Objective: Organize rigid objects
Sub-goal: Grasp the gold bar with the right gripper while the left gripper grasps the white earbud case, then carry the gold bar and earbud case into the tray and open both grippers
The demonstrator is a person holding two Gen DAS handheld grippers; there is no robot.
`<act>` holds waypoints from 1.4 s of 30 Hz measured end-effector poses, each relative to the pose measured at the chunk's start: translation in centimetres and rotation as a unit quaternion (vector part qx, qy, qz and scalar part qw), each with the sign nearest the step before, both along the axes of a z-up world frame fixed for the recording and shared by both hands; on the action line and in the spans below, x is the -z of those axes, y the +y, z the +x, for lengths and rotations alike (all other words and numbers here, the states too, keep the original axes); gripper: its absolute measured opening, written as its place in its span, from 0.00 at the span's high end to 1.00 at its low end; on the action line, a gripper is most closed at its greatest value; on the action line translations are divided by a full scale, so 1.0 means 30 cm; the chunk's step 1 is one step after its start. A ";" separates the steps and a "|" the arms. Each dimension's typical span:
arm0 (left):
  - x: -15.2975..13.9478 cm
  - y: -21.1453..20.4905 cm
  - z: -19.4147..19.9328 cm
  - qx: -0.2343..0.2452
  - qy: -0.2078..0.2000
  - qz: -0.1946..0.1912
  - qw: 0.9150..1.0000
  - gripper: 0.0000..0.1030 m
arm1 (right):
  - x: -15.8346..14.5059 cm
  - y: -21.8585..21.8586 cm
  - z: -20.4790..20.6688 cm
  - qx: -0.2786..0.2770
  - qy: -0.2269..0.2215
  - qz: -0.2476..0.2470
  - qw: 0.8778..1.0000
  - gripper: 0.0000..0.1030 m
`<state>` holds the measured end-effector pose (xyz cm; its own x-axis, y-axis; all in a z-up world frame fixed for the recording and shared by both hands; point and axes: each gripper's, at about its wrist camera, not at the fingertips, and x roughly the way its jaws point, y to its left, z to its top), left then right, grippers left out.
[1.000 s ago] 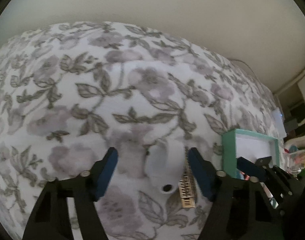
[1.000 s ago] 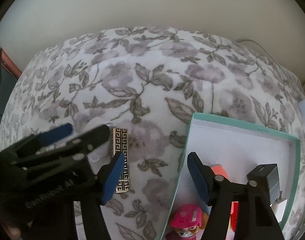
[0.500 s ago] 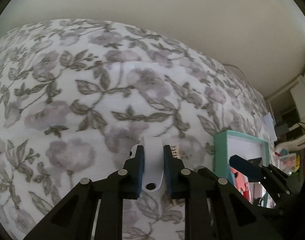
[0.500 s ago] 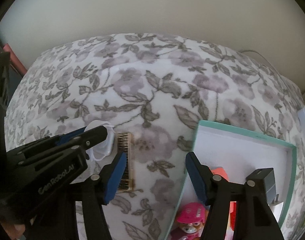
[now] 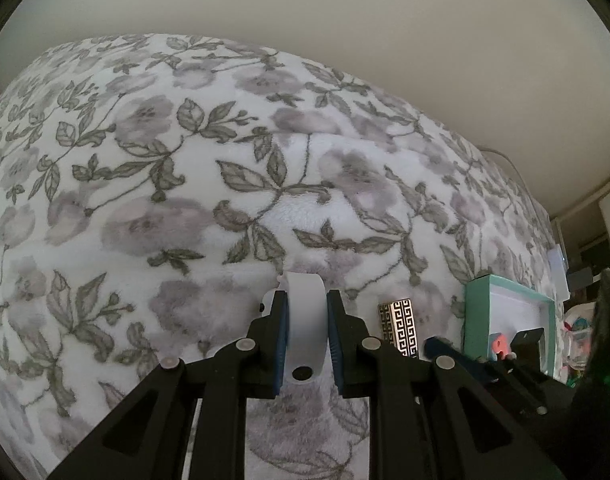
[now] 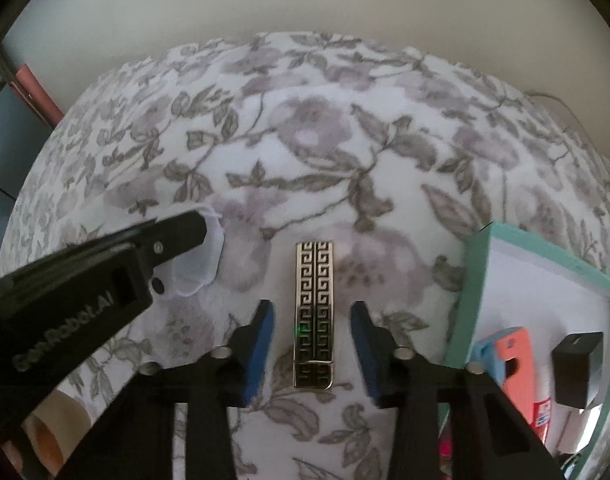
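A floral blanket [image 6: 313, 152] covers the whole surface, soft and plush, so anything on it sinks a little and may tip when nudged. At 3 o'clock in the right wrist view sits the teal box [image 6: 471, 292], its wall rigid and already holding a coral item and a black block.

The clip [image 6: 314, 312], a flat metal bar with a key pattern, lies at 6 o'clock between the right gripper [image 6: 313, 340] pads; the jaws are closing but the pads stand clear of its edges. It looks light, stiff and slick; I judge the long edges near mid-length the best hold.

The left gripper [image 5: 307, 344] is clamped across a white piece [image 5: 306, 328], a smooth, light, hard-looking plastic strap.
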<state>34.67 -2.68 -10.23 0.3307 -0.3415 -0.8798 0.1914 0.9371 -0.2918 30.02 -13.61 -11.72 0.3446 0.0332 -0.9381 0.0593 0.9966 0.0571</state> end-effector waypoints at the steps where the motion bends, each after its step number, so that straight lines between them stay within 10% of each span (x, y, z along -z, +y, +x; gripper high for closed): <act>1: 0.000 -0.003 0.000 0.000 -0.002 0.001 1.000 0.81 | 0.009 0.001 0.000 0.000 0.005 0.002 1.000 0.68; 17: -0.079 0.005 -0.062 0.002 -0.014 0.007 1.000 0.81 | -0.093 -0.024 -0.103 0.000 -0.013 0.011 1.000 0.78; 42: -0.569 -0.251 -0.489 0.063 -0.108 -0.016 0.992 0.81 | -0.571 -0.316 -0.589 0.079 -0.113 -0.008 0.991 0.78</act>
<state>19.99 -10.20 6.83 0.4627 -0.4190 -0.7812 0.3675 0.8926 -0.2612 12.36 -23.09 5.42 0.5448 -0.0524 -0.8369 0.2013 0.9770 0.0699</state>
